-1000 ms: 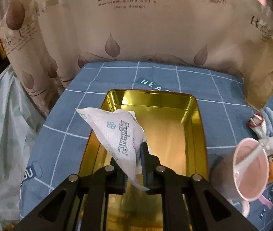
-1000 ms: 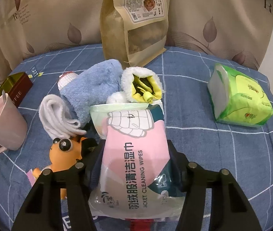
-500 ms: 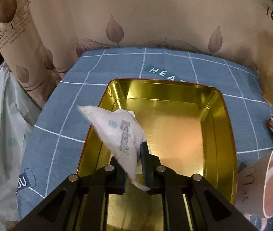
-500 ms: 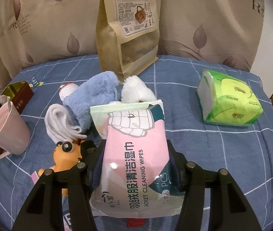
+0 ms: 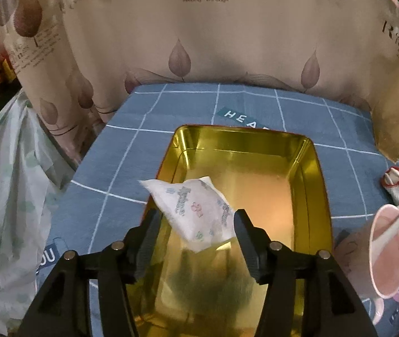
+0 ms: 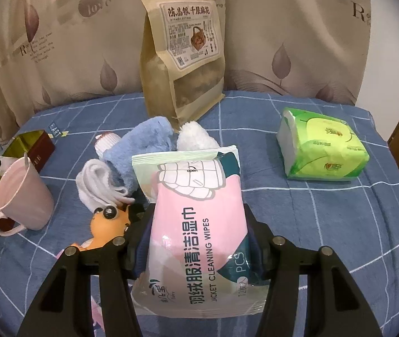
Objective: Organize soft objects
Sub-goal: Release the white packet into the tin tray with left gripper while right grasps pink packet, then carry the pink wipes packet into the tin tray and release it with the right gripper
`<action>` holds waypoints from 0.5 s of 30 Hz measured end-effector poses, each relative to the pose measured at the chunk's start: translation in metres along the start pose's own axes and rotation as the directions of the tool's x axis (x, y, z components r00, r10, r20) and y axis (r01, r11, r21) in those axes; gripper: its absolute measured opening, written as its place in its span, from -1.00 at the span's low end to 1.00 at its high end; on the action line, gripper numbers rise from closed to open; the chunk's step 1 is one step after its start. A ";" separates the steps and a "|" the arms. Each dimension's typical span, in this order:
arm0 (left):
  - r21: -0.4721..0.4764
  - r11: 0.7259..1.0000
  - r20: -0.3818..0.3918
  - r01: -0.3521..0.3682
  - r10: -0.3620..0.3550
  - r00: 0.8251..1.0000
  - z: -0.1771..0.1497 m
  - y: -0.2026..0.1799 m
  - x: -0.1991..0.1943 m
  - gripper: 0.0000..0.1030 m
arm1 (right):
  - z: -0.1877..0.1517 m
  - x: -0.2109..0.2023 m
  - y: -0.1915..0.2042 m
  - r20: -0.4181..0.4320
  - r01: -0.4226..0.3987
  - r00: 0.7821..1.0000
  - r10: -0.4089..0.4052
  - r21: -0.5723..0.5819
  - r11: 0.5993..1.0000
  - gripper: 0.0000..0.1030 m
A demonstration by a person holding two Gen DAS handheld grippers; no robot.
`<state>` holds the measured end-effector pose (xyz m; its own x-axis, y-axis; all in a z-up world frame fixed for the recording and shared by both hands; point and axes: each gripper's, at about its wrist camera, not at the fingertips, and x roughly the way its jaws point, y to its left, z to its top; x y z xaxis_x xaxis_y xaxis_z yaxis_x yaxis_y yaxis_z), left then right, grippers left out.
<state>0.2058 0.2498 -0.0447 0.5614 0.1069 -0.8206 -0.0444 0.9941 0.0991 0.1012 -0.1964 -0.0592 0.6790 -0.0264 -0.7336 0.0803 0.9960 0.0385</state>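
My left gripper [image 5: 196, 219] is open above the gold tin tray [image 5: 309, 151]. A small white tissue packet [image 5: 191, 210] sits free between its fingers, over the tray's near-left side. My right gripper [image 6: 199, 219] is shut on a pink wet-wipes pack [image 6: 199, 224] and holds it above the blue checked cloth. Behind the pack lie a blue fluffy towel [image 6: 140, 148], a white sock [image 6: 95, 179], a white fluffy cloth [image 6: 194, 139] and an orange plush toy [image 6: 106, 224].
A pink mug [image 6: 22, 193] with a spoon stands left of the pile, also in the left wrist view [image 5: 390, 250]. A kraft snack bag [image 6: 182, 56] stands at the back. A green tissue pack [image 6: 323, 146] lies right. A curtain surrounds the table.
My left gripper has opened and let go of the white tissue packet, which now drops flat toward the tray. My right gripper has lifted the wipes pack a little higher.
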 end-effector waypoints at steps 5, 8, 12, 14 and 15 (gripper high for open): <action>-0.032 0.999 0.027 -0.031 0.032 0.999 -0.018 0.008 -0.026 0.11 | -0.001 -0.014 0.002 0.029 -0.009 1.000 0.009 0.000 1.000 0.03; -0.057 0.998 0.037 -0.042 0.044 0.998 -0.038 0.012 -0.042 0.12 | 0.000 -0.022 0.007 0.044 -0.019 0.999 0.019 -0.009 1.000 0.03; -0.085 0.994 0.051 -0.073 0.078 0.996 -0.066 0.017 -0.061 0.13 | 0.001 -0.029 0.017 0.062 -0.029 0.998 0.031 -0.027 0.999 0.03; -0.099 0.990 0.057 -0.099 0.105 0.993 -0.077 0.018 -0.070 0.13 | 0.002 -0.033 0.024 0.069 -0.038 0.997 0.040 -0.038 0.999 0.03; -0.113 0.989 0.063 -0.100 0.108 0.992 -0.081 0.020 -0.074 0.13 | 0.002 -0.034 0.028 0.071 -0.041 0.996 0.044 -0.047 0.998 0.03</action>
<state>0.0958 0.2637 -0.0276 0.6041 0.2122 -0.7681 -0.1937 0.9741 0.1168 0.0821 -0.1674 -0.0314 0.7323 0.0114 -0.6808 0.0183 0.9992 0.0365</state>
